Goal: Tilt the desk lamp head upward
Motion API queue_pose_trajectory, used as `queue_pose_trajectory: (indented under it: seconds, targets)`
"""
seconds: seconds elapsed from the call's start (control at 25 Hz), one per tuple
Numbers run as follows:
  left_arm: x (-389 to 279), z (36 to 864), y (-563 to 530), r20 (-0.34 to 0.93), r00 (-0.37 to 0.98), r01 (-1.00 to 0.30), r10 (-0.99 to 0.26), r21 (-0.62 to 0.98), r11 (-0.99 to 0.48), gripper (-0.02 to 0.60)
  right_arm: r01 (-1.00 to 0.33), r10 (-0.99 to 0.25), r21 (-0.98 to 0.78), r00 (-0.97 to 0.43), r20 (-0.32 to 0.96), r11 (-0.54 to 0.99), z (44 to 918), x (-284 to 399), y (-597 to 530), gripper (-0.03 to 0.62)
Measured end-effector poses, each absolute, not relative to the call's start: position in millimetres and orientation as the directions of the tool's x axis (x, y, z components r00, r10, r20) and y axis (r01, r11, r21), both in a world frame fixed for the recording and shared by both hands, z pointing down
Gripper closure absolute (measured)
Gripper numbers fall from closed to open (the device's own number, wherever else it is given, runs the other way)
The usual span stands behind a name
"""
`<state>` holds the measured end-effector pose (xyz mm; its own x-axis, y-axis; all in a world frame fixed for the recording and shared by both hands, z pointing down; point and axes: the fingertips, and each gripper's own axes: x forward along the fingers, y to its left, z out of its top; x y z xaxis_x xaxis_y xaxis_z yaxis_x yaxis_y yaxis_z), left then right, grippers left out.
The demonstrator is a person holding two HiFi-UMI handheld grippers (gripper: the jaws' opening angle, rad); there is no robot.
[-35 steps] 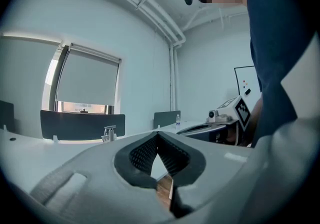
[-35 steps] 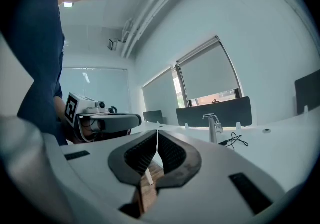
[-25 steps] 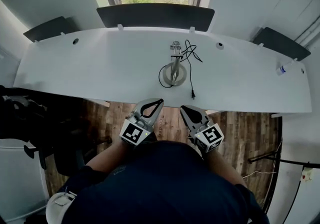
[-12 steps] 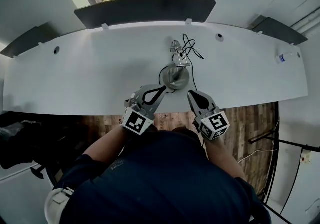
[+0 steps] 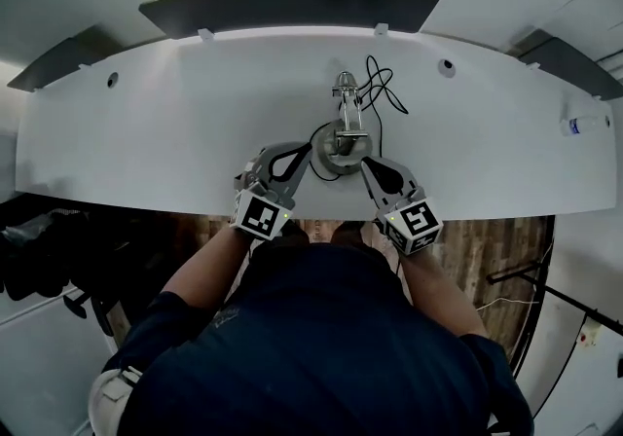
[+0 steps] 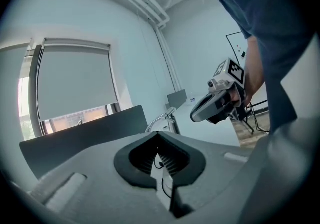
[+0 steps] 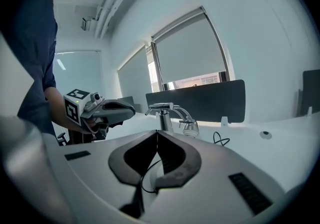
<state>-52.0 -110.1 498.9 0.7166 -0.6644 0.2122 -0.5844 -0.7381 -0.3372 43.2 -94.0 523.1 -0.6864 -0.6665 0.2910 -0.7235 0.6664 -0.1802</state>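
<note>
A silver desk lamp [image 5: 342,130] stands mid-desk on a round base [image 5: 341,149], its small head [image 5: 343,86] at the far end of its arm. The left gripper [image 5: 306,150] is just left of the base, jaws shut and empty. The right gripper [image 5: 367,163] is just right of the base, also shut and empty. In the right gripper view the lamp [image 7: 164,114] rises just beyond the closed jaw tips [image 7: 157,132], its head [image 7: 190,127] hanging down to the right. The left gripper view shows the lamp [image 6: 167,119] past the closed tips [image 6: 159,133].
The lamp's black cable [image 5: 381,93] coils behind and to the right of the base on the white desk [image 5: 165,132]. A dark divider panel [image 5: 292,4] runs along the desk's back edge. A small bottle [image 5: 586,123] lies at the far right.
The person has stepped up to the desk. Both grippers moved forward from over the floor to either side of the lamp base, staying shut.
</note>
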Motion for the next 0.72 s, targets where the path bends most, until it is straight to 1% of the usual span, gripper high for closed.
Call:
queue_pose_trajectory:
  seconds: [0.2,0.4,0.44,0.52,0.56,0.64,0.72]
  targets:
    - [-48.3,513.4,-135.4,0.239,0.687,-0.607,-0.686,-0.329,-0.723,0.575,-0.698,-0.637,-0.158,-0.708,0.306,0.699,533.8,42.1,-113.3,0.58]
    - [-43.9,535.0,-153.9,0.295,0.682,-0.574,-0.669,-0.35,-0.74,0.575,-0.679,-0.614,-0.146,-0.72,0.324,0.72,542.2,37.7,-121.2,0.572]
    - [-42.9,539.3,-157.4,0.305,0.682,-0.566,-0.664,-0.355,-0.744,0.575,-0.679,-0.612,-0.143,-0.718,0.332,0.72,544.3,37.7,-122.7,0.551]
    - [-41.1,545.3,-165.8,0.318,0.681,-0.551,-0.659,-0.37,-0.748,0.574,-0.683,-0.611,-0.136,-0.712,0.346,0.718,548.7,37.6,-125.7,0.48]
    - [-39.4,547.1,-170.6,0.322,0.682,-0.542,-0.656,-0.38,-0.75,0.57,-0.684,-0.612,-0.132,-0.708,0.352,0.717,550.9,37.4,-127.0,0.473]
    - [-34.3,550.1,-180.2,0.327,0.687,-0.519,-0.649,-0.404,-0.753,0.53,-0.686,-0.61,-0.122,-0.703,0.365,0.717,555.7,36.6,-128.4,0.464]
    - [-29.0,552.6,-188.9,0.328,0.693,-0.499,-0.642,-0.424,-0.755,0.51,-0.687,-0.608,-0.11,-0.697,0.38,0.719,560.0,34.8,-128.4,0.447]
